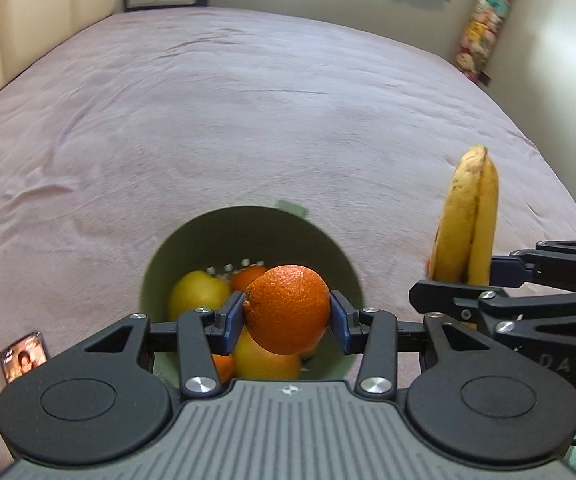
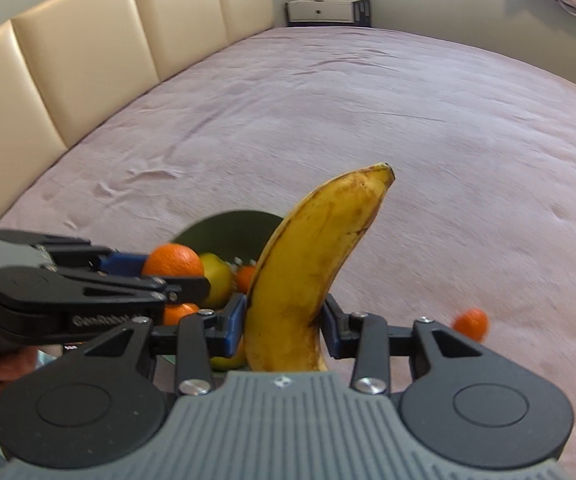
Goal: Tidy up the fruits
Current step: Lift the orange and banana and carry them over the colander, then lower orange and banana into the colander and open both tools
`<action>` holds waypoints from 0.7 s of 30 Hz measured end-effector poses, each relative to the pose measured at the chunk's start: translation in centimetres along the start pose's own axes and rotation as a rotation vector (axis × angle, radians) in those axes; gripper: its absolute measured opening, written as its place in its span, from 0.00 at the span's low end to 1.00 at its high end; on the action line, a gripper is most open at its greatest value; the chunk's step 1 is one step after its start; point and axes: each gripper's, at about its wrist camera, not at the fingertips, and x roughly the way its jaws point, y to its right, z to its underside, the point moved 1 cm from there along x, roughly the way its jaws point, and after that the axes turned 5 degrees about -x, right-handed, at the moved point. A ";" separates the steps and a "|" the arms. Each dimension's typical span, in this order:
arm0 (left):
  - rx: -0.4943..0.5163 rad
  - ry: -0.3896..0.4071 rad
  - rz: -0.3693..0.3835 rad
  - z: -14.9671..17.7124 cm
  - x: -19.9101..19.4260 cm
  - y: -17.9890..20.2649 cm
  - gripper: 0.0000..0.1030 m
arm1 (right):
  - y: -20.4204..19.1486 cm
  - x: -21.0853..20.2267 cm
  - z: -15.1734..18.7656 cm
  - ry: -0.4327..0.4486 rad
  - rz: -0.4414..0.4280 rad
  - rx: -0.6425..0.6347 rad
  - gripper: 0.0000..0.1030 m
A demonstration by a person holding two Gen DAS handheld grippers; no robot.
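Left wrist view takes in the bed (image 1: 248,120) first, a wide mauve sheet that carries everything. On it, just below my left fingers, stands the green bucket (image 1: 315,240), mouth up, with an apple (image 1: 196,292) and more oranges inside (I cannot count them all). I judge it the store the fruit is being sorted from or into; which, I cannot tell.

Next in size is the banana (image 2: 307,272). My right gripper (image 2: 284,324) is clamped on its lower part, so its long axis runs nearly upright, curving, with the tip leaning to the right in the right wrist view and the other end hidden behind the gripper body. Gripping low leaves most of it free above the fingers, which I think makes it easy to lay down flat.

My left gripper (image 1: 288,316) is clamped on an orange (image 1: 286,308), held directly over the bucket's mouth, clear of the fruit beneath.

Smallest, a lone orange fruit (image 2: 471,323) lies on the sheet to my right, blurred, well apart from the bucket.
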 end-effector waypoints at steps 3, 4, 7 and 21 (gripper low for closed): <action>-0.067 -0.015 -0.003 -0.2 0.2 -1.9 0.49 | -1.2 1.0 -1.3 -0.002 -0.037 -0.021 0.36; -0.089 -0.019 -0.004 -0.3 0.3 -2.4 0.49 | -1.6 1.5 -1.8 -0.005 -0.051 -0.027 0.36; -0.142 -0.039 -0.005 -0.3 0.7 -3.9 0.49 | -2.3 3.1 -2.7 -0.020 -0.105 -0.027 0.36; -0.394 -0.138 -0.002 0.0 4.5 -9.0 0.49 | -2.2 10.8 -3.8 -0.166 -0.250 -0.037 0.36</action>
